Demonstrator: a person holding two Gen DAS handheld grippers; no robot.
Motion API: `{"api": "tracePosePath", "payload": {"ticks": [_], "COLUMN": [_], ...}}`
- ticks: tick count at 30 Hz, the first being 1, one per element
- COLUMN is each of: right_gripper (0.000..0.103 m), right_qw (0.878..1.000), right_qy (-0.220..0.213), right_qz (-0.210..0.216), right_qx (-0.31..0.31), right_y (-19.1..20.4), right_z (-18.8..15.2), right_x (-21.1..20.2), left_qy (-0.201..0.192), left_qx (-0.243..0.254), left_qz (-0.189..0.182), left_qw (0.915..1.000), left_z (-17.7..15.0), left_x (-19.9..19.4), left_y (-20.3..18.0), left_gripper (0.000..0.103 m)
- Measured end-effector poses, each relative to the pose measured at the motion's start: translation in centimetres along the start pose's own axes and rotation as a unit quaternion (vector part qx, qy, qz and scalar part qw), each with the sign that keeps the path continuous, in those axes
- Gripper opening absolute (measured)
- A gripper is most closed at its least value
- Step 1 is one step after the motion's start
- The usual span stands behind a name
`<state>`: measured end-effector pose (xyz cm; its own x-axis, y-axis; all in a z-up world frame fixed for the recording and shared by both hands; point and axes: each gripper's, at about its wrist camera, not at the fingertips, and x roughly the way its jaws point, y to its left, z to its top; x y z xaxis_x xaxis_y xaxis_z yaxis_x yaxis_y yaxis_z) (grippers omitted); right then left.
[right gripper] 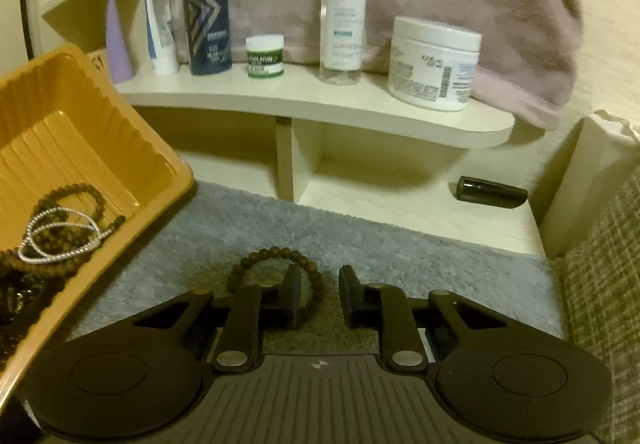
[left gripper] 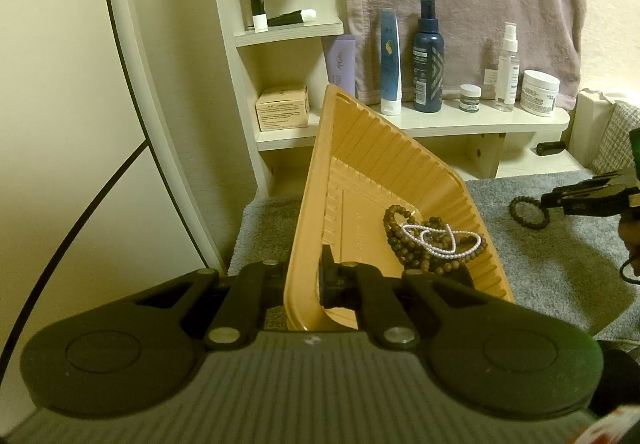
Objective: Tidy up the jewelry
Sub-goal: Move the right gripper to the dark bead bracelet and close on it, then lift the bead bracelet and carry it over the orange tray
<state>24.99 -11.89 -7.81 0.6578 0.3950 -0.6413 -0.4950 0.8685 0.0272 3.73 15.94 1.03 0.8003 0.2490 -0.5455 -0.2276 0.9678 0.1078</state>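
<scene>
- Grey towel [right gripper: 360, 244] covers our tabletop below a cream shelf [right gripper: 320, 103] of bottles.
- Our left gripper [left gripper: 306, 280] pinches the tilted orange tray [left gripper: 360, 147] by its rim; beads [left gripper: 404, 248] lie inside.
- Our right gripper [right gripper: 320, 296], fingers narrowly apart, straddles the dark bracelet [right gripper: 276, 260] on the towel without pressing it.

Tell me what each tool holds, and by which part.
The left tool grips the yellow tray by its near rim. The right tool holds nothing; the bead bracelet lies between its open jaws.
</scene>
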Motion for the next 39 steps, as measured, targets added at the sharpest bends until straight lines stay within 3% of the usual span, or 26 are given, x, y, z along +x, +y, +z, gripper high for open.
{"api": "tracePosePath", "payload": {"ticks": [8,19,30,39], "right_gripper": [0.014,0.006,0.006,0.006], "right_qw": [1.000,0.999,0.999,0.998], "right_qy": [0.023,0.022,-0.014,-0.052], "right_qz": [-0.006,-0.012,-0.020,-0.001], "right_qx": [-0.005,-0.034,-0.029,-0.046], "right_y": [0.1,0.7,0.0,1.3], "right_z": [-0.2,-0.3,0.3,1.8], "right_x": [1.9,1.8,-2.1,-6.5], "left_qy": [0.000,0.000,0.000,0.000], "left_qx": [0.000,-0.002,-0.003,-0.004], "left_qz": [0.000,0.000,-0.001,-0.001], "left_qw": [1.0000,1.0000,1.0000,1.0000], "left_z": [0.0,0.0,-0.1,-0.1], "left_x": [0.0,0.0,-0.1,0.0], "left_y": [0.0,0.0,0.1,0.1], "left_gripper": [0.006,0.006,0.006,0.006]}}
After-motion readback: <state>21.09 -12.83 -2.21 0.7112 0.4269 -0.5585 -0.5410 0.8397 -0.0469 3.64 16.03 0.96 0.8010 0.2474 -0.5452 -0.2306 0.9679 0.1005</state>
